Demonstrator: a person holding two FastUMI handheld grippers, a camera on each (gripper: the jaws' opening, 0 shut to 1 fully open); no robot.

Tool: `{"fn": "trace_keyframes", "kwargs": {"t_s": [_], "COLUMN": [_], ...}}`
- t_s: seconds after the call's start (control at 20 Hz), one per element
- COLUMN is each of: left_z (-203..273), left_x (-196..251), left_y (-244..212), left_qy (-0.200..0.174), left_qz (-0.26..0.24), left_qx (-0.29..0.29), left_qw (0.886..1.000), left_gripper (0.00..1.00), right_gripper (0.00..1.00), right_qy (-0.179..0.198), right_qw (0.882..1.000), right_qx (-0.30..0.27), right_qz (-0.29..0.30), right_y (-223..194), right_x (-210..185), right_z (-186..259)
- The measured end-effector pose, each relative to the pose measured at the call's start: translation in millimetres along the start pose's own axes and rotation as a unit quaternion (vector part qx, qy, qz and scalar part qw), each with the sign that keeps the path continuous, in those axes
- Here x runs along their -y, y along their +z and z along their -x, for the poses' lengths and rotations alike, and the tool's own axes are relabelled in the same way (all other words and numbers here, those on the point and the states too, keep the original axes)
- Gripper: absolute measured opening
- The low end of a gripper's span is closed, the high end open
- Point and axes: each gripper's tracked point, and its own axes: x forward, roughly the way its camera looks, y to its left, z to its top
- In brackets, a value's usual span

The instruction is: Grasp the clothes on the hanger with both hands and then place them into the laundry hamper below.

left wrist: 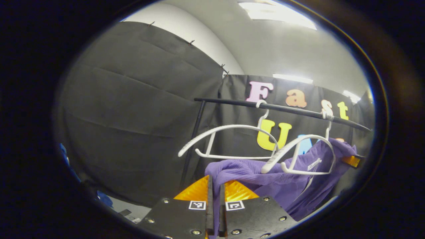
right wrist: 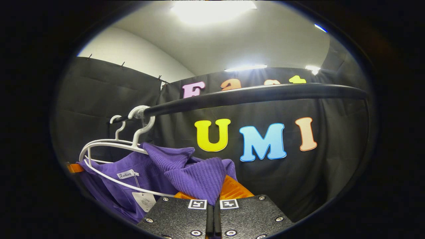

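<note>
Purple garment [left wrist: 265, 179] between both closed grippers, raised.

Staged recording booth: black cloth walls [left wrist: 132, 99] pinned up beneath a plain ceiling with strip lights [right wrist: 212, 10], enclosing a black clothes rail [right wrist: 252, 94] with white hangers [left wrist: 232, 139].

We saw a black rail [left wrist: 292, 110] as the carrier, running from ten o'clock toward three o'clock in the left gripper view, with a thin black post [left wrist: 192, 146] dropping from its ten o'clock end. Two white hangers hung directly on it by their hooks: a bare hanger [left wrist: 229, 141] near the centre and a second hanger [left wrist: 303, 156] toward three o'clock, over which a purple garment [left wrist: 292, 184] was draped. In the right gripper view the rail [right wrist: 252, 94] crossed from nine to three o'clock, both hangers [right wrist: 109, 146] hooked at its nine o'clock end.
</note>
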Motion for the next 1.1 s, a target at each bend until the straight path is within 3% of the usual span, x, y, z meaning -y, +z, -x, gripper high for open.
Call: {"fn": "trace_keyframes", "kwargs": {"t_s": [0.5, 1.1], "left_z": [-2, 7], "left_x": [65, 123], "left_y": [-31, -71], "left_qy": [-0.035, -0.044], "left_qz": [-0.013, -0.035], "left_qx": [-0.030, -0.066], "left_qw": [0.999, 0.996], "left_gripper": [0.07, 0.06], "right_gripper": [0.00, 0.00], "right_qy": [-0.066, -0.094], "right_qw": [0.998, 0.995], "right_qx": [0.000, -0.031], "right_qz": [0.000, 0.013], "right_y": [-16, -66], "right_x": [83, 154], "right_z": [-10, -31]}}
